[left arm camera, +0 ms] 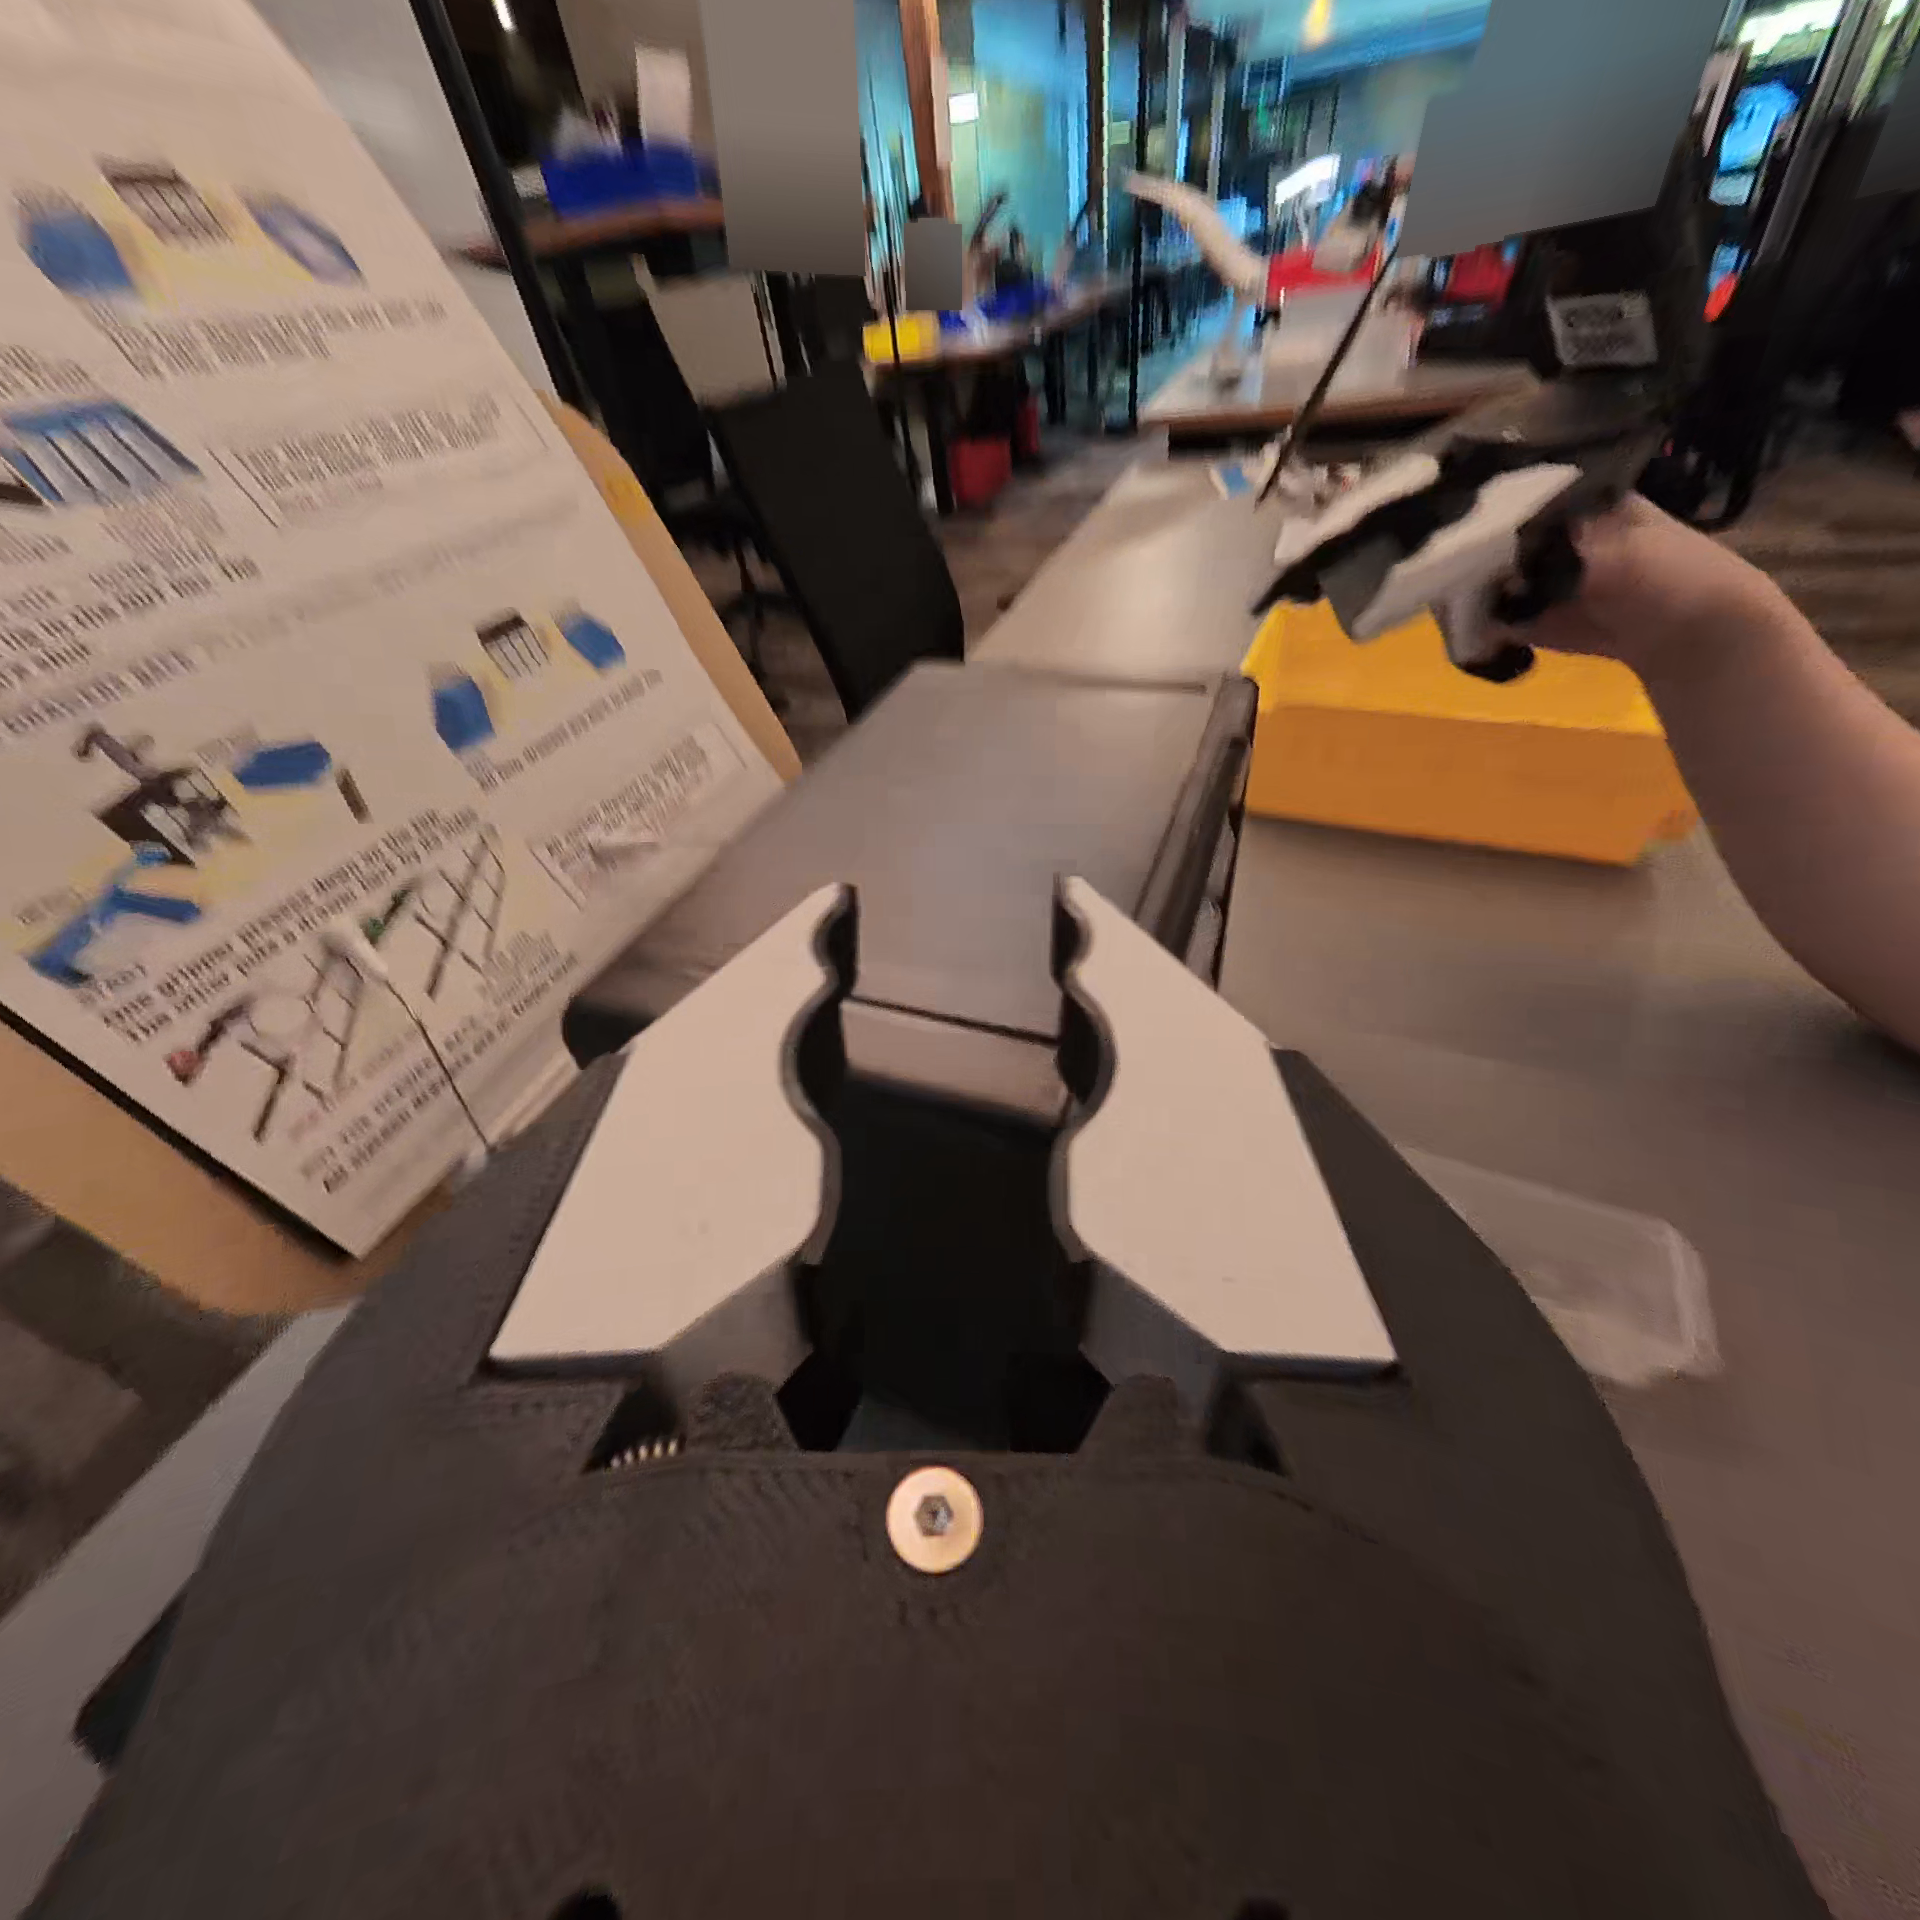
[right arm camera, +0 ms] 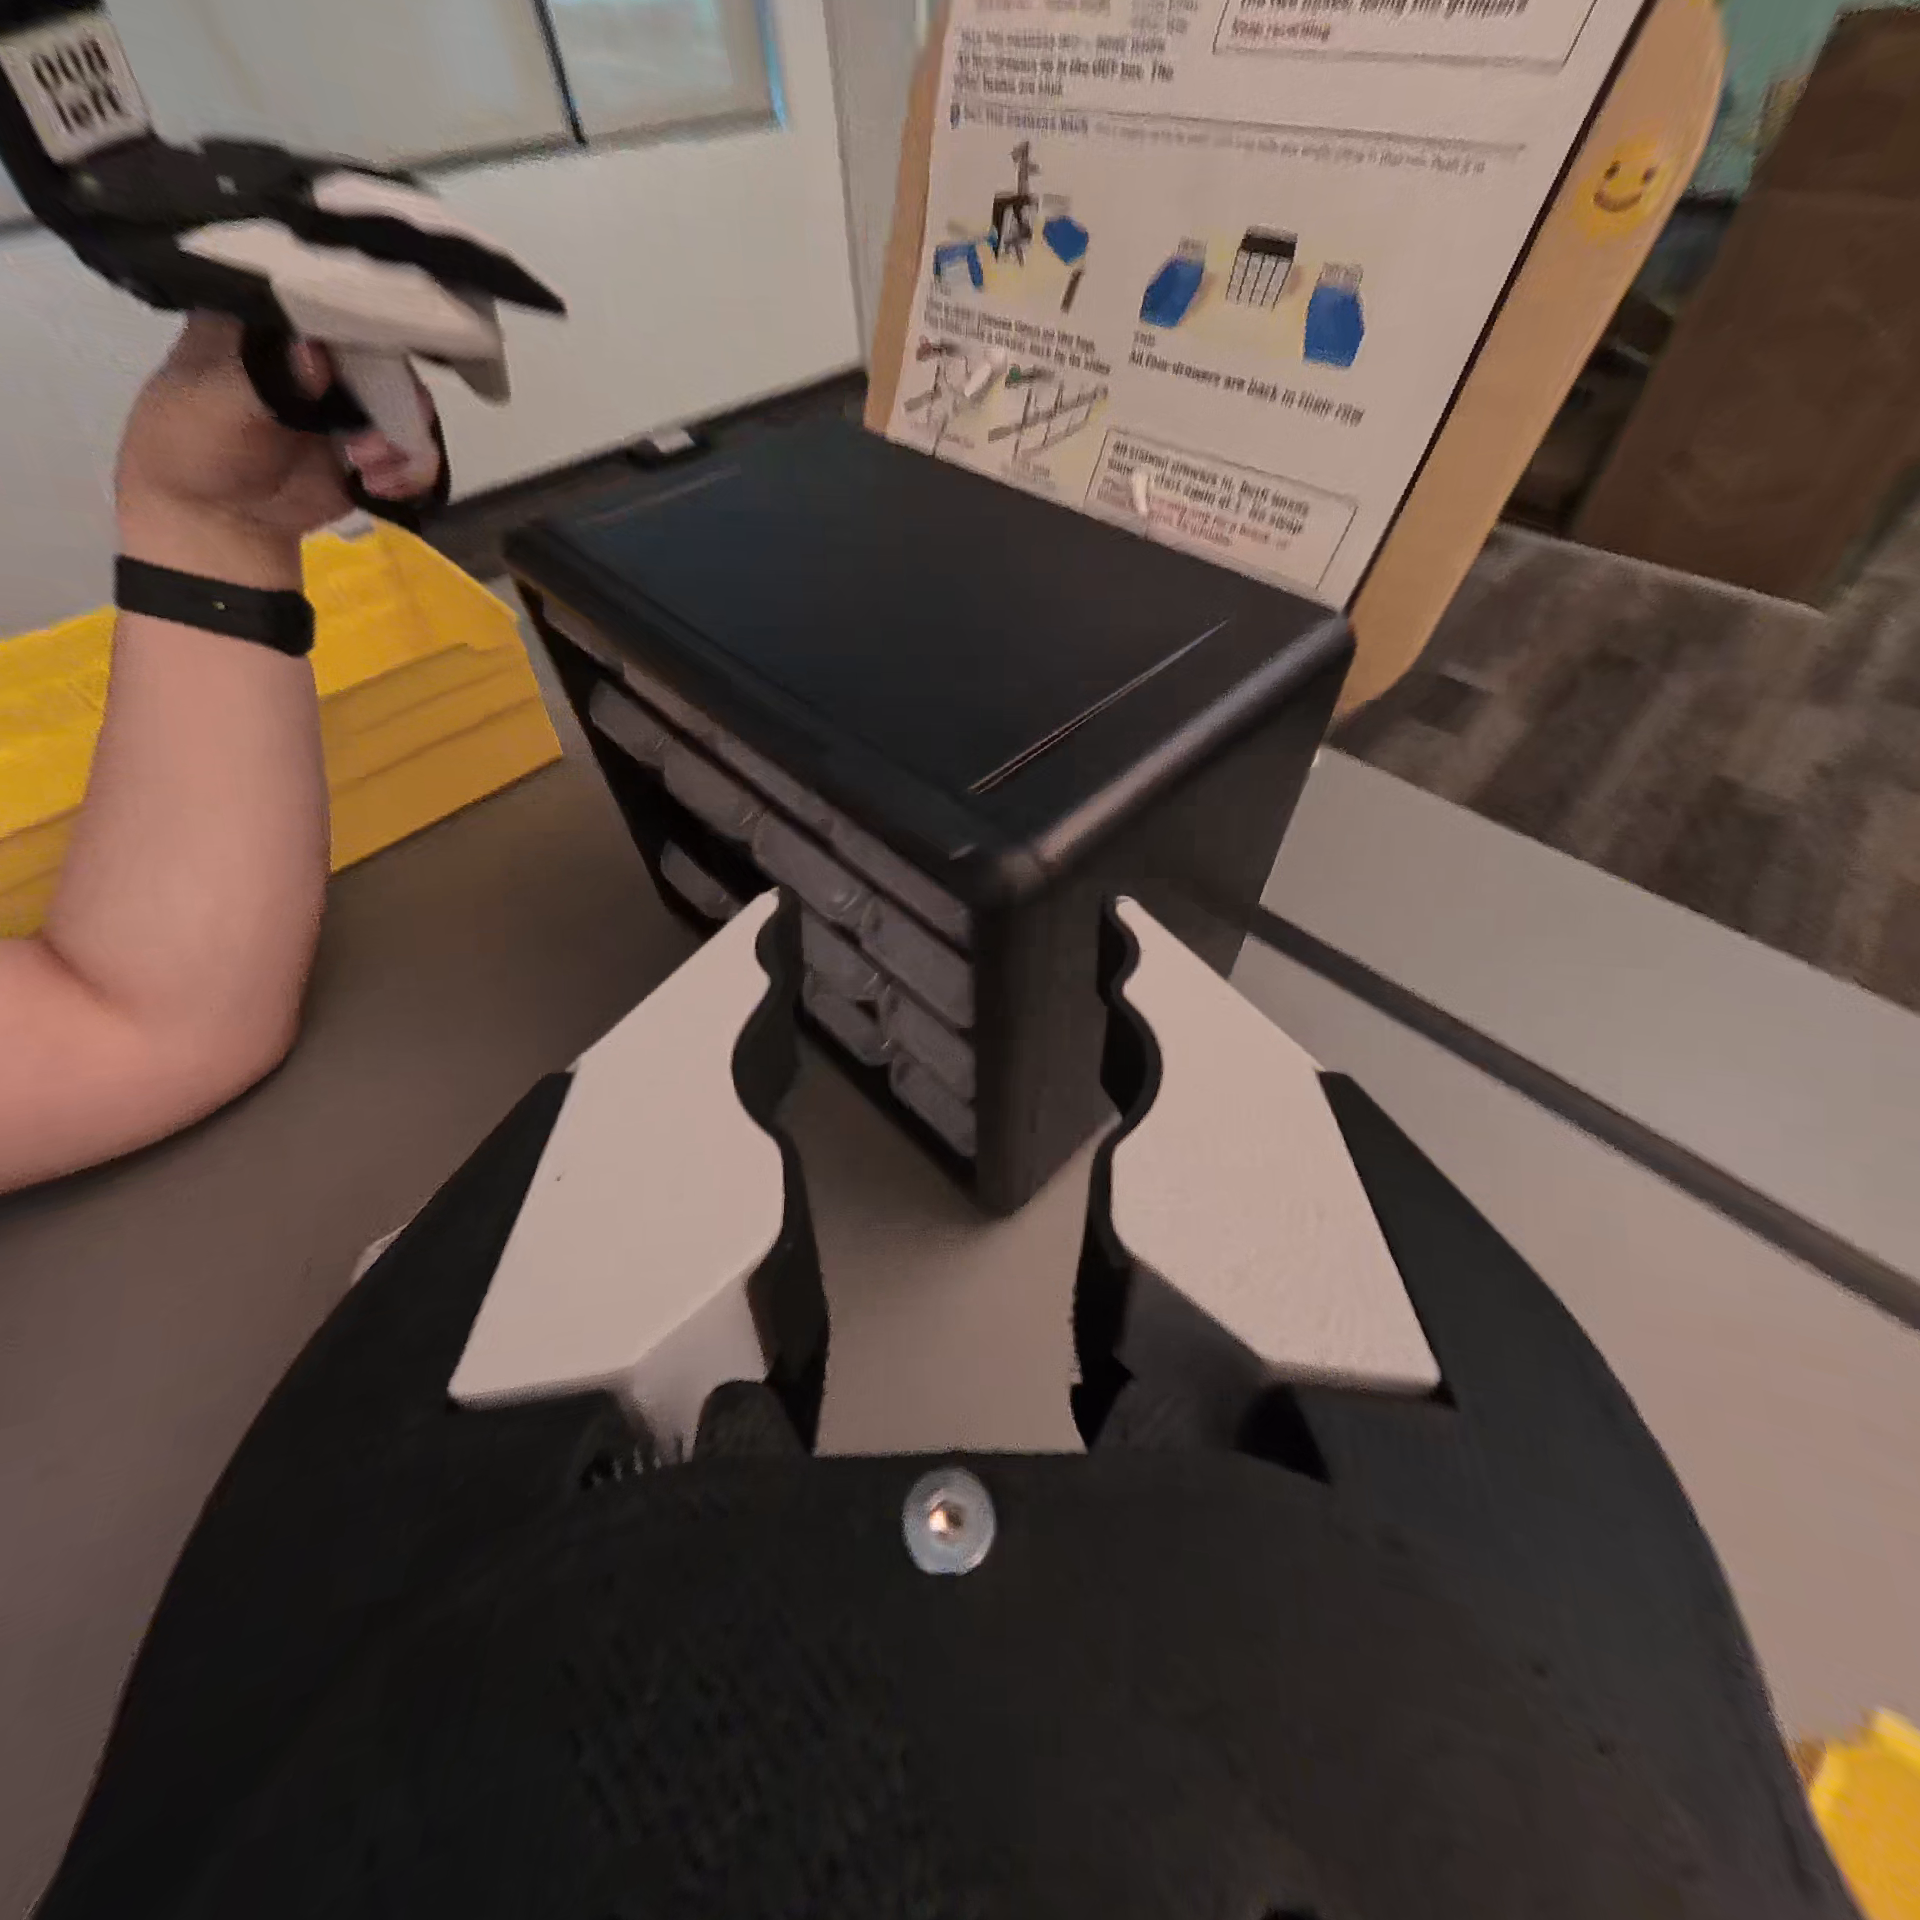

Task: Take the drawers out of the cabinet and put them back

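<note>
The left tongs are held raised in a person's left hand, well above the tabletop, with the forearm propped near its left edge and a black band worn on the wrist. In the left wrist view their fingers are seen parted, with nothing between them. The right tongs are likewise held aloft in the right hand, over a yellow bin; in their own view the fingers are spread and nothing is gripped.

A white tag with dark print is fixed on each tool, and an instruction sheet with pictures and lines of text is propped on a tan board bearing a yellow smiley sticker — none of the writing is given here.

The cabinet — black, upright — is stood on the tabletop just in front of the sheet. Its near corner is framed between the right tongs' tips, though it is not touched by them. Pale grey drawers are seen in rows in its front, which is turned toward the left; blur keeps it unclear whether every slot is filled. A second yellow bin is set just to the cabinet's left, beside the forearm, and a yellow corner shows at the near right edge.
</note>
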